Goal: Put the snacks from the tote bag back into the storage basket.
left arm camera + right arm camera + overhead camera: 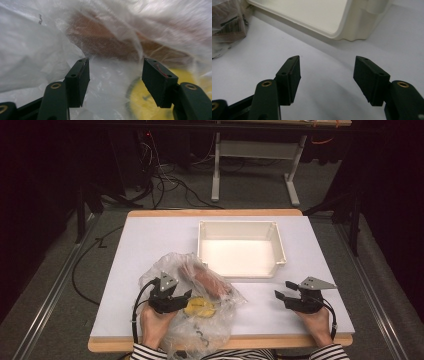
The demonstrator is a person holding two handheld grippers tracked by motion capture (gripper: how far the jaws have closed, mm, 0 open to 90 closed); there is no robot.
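My left gripper (pixel 186 294), jaws wide, noses into the plastic bag (pixel 172 265) near the tabletop's front edge; my right gripper (pixel 281 290) hovers, jaws wide and empty

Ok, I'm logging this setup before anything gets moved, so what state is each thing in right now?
Plastic bag: crumpled on the table, with things inside.
Brown item: lying inside the bag.
Yellow item: inside the bag, beside the left gripper.
White bin: upright, empty.
Left gripper: open, at the bag's film.
Right gripper: open, holding nothing, above bare table.
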